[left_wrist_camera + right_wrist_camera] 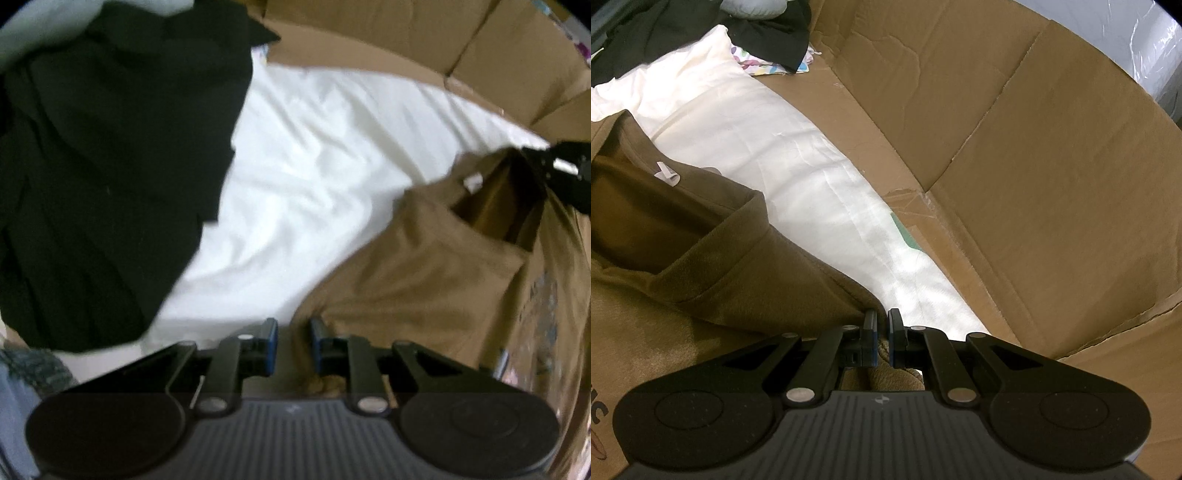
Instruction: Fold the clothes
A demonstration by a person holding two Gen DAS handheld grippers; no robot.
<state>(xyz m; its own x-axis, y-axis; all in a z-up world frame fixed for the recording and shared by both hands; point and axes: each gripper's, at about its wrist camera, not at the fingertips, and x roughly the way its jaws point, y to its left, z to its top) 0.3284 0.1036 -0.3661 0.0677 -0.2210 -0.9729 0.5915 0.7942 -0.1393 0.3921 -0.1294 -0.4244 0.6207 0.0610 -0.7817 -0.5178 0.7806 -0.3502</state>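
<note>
The right gripper (882, 334) had its fingers clamped on the brown shirt (713, 258) spread over the white sheet (798, 147), while the left gripper (293, 341), fingers slightly apart, risked missing the hem and dragging it crooked.

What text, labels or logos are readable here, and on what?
Nothing reads in full.
"IC": dark letter fragments, cut off at the frame edge, on the brown T-shirt print in the right wrist view.
Faded print on the shirt in the left wrist view: too blurred to read.
White neck tag: no legible text.
Small emblem on each claw's body: a mark, no words.
</note>
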